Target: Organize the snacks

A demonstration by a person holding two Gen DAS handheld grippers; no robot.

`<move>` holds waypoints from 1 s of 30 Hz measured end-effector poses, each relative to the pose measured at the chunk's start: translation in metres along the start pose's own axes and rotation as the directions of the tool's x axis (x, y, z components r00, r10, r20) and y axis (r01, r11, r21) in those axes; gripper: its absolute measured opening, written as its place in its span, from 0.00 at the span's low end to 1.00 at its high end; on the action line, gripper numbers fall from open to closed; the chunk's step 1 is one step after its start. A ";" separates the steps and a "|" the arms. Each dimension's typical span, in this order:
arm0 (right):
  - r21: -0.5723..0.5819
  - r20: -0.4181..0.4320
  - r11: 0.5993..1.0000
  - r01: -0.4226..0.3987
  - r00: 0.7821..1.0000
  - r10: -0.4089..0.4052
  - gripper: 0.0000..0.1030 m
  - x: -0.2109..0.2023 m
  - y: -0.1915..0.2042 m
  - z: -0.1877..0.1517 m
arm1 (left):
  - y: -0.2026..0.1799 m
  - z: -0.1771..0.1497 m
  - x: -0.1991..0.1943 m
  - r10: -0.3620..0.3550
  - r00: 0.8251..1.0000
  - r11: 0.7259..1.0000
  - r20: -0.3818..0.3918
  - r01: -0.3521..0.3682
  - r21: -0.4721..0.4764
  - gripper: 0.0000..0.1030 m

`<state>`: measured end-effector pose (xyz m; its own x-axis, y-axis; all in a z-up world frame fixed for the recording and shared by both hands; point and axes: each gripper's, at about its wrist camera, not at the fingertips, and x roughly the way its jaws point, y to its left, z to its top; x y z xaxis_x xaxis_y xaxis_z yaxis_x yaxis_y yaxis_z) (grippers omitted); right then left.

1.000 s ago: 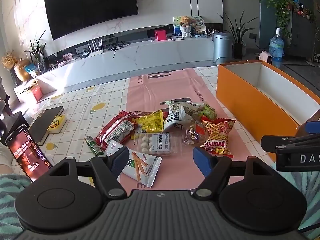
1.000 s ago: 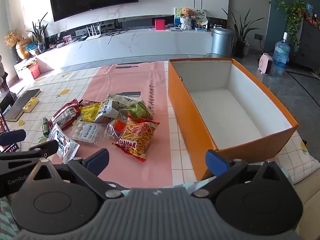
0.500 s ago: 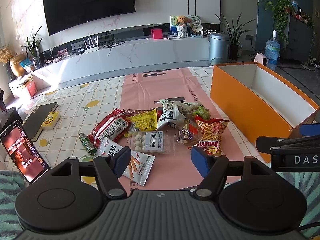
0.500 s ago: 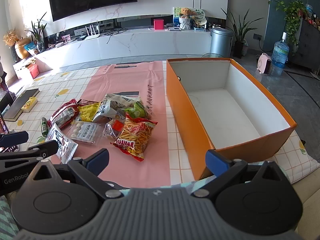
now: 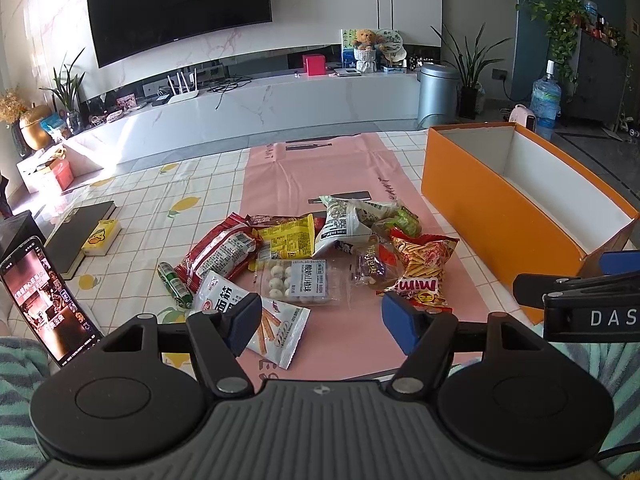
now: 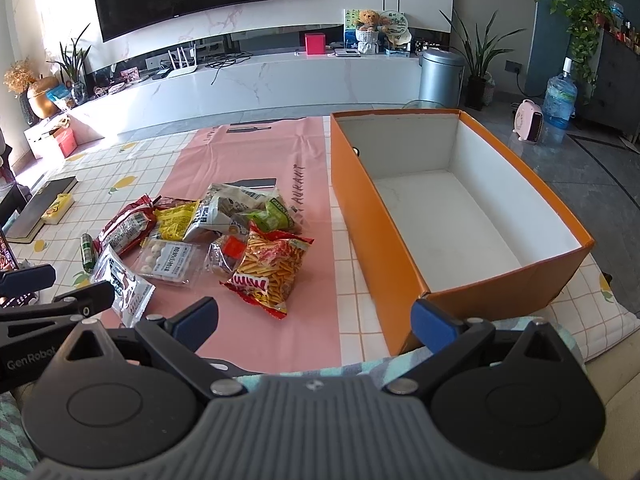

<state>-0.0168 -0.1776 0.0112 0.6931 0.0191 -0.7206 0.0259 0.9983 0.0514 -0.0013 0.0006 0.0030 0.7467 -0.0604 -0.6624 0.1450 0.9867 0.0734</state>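
Both grippers hang above the near edge of the table, holding nothing; the left gripper [image 5: 320, 318] has its jaws spread wide over the white stick-biscuit pouch [image 5: 256, 314], and the right gripper [image 6: 314, 320] is spread wider, between the snack pile and the orange box [image 6: 384, 248]; the box stands open with nothing inside, so no sorting looks done yet; the snacks lie in a loose heap on the pink mat [image 5: 332, 176], just left of the box; the Mimi chips bag [image 6: 268, 270] lies nearest the box, puffed and crinkly; it probably weighs little, crushes easily and slides on its foil, so a gentle pinch on the flat sealed end seems safer than squeezing the belly; the clear tray of white balls [image 5: 298, 280] looks stiffer and would take a grip across its short edge; the green tube [image 5: 174, 284] lies apart on the tablecloth and may roll
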 end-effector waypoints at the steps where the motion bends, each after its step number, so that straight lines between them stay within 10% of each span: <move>1: 0.000 0.000 1.000 0.000 1.000 0.000 0.96 0.000 0.000 0.000 | 0.000 0.000 0.000 0.000 1.000 1.000 0.000 0.000 0.000 0.79; 30: 0.005 -0.006 1.000 0.002 1.000 -0.002 0.96 0.002 0.001 -0.003 | -0.001 -0.001 0.000 0.000 1.000 1.000 -0.004 0.000 -0.003 0.79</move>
<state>-0.0175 -0.1768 0.0083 0.6888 0.0171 -0.7248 0.0313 0.9981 0.0532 -0.0025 0.0002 0.0022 0.7442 -0.0603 -0.6653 0.1433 0.9871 0.0708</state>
